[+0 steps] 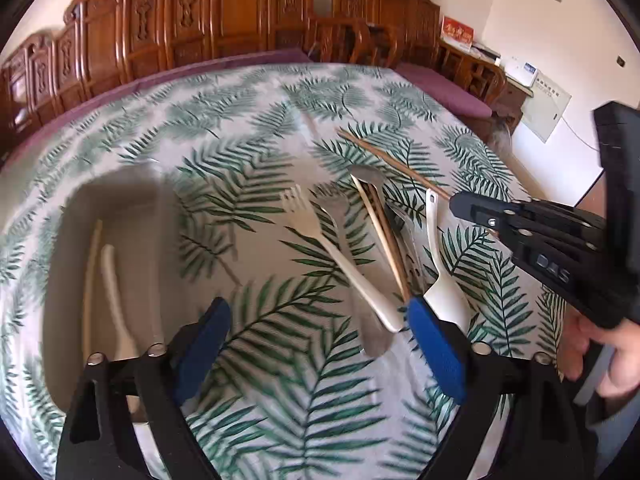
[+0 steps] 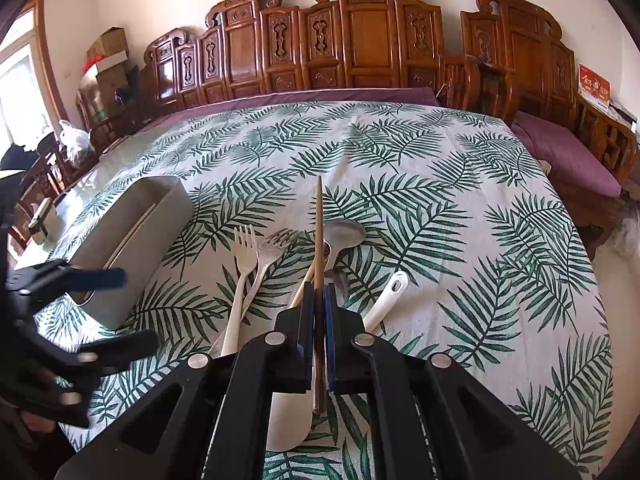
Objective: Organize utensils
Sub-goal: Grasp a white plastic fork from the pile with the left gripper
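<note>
My right gripper (image 2: 319,296) is shut on a brown chopstick (image 2: 319,220) that sticks out ahead, lifted above the utensil pile. The left wrist view shows the same gripper (image 1: 460,204) at the right with the chopstick (image 1: 384,156) slanting up-left. My left gripper (image 1: 320,344) hangs open over the tablecloth, its right pad (image 1: 436,352) close to the handle end of a white fork (image 1: 332,252). In the pile lie a metal fork (image 2: 276,248), a metal spoon (image 2: 344,232), a pale chopstick (image 1: 380,232) and a white rice paddle (image 1: 440,292).
A grey organizer tray (image 1: 120,184) stands at the left on the leaf-print tablecloth (image 2: 440,208), holding a pale chopstick (image 1: 90,280) and a white spoon (image 1: 114,292). Carved wooden chairs (image 2: 360,40) line the far side. A person's hand (image 1: 612,360) holds the right gripper.
</note>
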`<state>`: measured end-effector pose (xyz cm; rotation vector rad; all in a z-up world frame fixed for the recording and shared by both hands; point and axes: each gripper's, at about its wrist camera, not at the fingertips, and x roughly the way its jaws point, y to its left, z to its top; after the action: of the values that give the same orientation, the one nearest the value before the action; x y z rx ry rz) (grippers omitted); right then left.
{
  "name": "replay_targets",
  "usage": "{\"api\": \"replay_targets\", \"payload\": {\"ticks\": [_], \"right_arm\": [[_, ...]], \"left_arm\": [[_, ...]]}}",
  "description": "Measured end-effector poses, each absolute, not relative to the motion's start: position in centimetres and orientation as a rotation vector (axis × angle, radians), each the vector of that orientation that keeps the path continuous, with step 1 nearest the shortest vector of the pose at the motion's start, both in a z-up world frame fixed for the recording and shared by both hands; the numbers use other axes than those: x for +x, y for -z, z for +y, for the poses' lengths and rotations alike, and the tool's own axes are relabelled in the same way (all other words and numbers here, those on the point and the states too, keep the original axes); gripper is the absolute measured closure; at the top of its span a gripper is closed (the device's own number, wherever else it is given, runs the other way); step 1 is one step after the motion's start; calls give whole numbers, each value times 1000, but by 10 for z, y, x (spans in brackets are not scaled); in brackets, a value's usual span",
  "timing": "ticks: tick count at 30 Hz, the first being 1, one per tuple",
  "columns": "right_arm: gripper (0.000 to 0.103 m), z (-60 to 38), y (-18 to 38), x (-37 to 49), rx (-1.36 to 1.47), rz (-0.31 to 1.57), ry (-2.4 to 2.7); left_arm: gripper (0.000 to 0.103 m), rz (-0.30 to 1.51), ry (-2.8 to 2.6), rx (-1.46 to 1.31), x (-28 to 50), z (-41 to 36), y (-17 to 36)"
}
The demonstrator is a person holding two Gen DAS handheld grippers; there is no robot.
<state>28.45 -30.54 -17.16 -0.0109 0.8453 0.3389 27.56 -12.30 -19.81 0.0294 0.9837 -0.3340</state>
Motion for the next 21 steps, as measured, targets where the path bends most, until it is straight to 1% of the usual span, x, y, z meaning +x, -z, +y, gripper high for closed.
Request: {"api": "replay_targets", "payload": {"ticks": [2,4,7,8,10,11,13,14,16,17,19,21], "right_arm": [[97,-307,171,284,-8,846,-342],[97,-308,171,284,-5,842,-342],[97,-310,171,283,-7,840,-343],[97,-311,171,283,-4,840,-343],[97,-312,171,282,-3,839,-340],[97,-313,170,282,-1,839,-340],[97,-315,170,282,5,836,-340],[97,-315,170,282,7,836,-341],[97,-315,170,282,9,836,-342],[97,-315,170,282,9,836,-343],[97,-315,169,283,9,837,-346],[97,-314,169,282,8,835,-350]], "left_arm": [[25,1008,342,18,284,-132,205],[32,1025,339,17,291,-140,211],[45,1052,328,30,302,-152,222],[47,1059,324,31,304,-154,225],[55,1077,317,20,311,-157,231],[57,1086,314,17,313,-157,234],[65,1095,300,22,315,-158,239],[65,1082,289,34,314,-159,239],[71,1086,273,50,314,-159,239],[72,1090,274,40,315,-158,239],[80,1102,275,11,315,-152,238],[84,1109,277,-3,314,-147,238]]}}
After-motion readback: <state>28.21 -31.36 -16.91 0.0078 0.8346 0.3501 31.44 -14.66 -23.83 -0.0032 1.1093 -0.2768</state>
